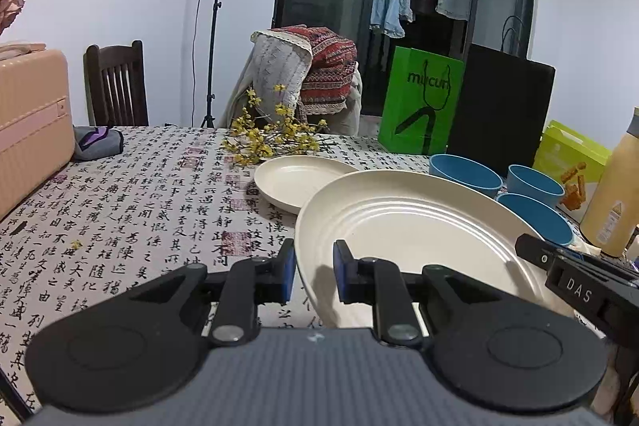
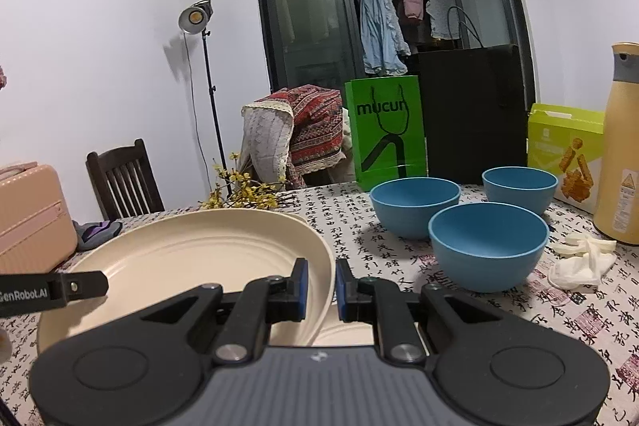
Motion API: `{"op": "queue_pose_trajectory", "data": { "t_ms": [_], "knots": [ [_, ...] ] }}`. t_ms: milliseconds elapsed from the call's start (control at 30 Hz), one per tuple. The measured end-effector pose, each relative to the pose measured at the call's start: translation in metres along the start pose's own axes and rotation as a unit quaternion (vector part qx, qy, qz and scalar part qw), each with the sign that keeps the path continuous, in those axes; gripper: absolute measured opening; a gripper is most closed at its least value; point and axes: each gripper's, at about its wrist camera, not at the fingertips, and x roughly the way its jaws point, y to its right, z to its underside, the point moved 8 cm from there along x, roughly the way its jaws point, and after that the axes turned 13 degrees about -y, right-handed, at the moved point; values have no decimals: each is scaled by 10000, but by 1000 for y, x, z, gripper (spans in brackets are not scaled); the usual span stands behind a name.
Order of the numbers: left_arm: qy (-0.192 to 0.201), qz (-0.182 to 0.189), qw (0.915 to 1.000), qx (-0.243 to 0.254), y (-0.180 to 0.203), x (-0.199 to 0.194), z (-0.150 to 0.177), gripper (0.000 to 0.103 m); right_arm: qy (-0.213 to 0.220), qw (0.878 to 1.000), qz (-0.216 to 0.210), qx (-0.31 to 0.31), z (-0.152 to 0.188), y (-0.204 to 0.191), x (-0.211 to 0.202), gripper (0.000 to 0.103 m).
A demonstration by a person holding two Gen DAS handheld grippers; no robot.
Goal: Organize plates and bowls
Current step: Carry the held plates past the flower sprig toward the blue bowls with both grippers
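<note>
Left gripper point(image 1: 314, 268) pinches the near-left rim of a large cream plate point(image 1: 403, 226); right gripper point(image 2: 322, 288) pinches its right rim. Plate round, matte, with concentric ridges, tilted above the calligraphy tablecloth point(image 1: 139, 210). A second cream plate point(image 1: 295, 178) lies beyond. Right view alone shows a further plate point(image 2: 343, 336) underneath. Three smooth blue bowls point(image 2: 487, 246), all empty, well right.

On the table point(image 2: 399, 254), we see a large plate point(image 2: 191, 258) at left, raised above another plate point(image 2: 343, 336); three bowls point(image 2: 487, 246) cluster to its right. Behind these stand a paper bag point(image 2: 385, 134) and a bottle point(image 2: 621, 146).
</note>
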Motion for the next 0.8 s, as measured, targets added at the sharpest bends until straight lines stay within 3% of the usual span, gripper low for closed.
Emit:
{"op": "queue_pose_trajectory", "data": {
  "t_ms": [800],
  "knots": [
    [-166,190,9996,113,34,9,17,19,47,9996,132,239,14,40,-14,14]
  ]
}}
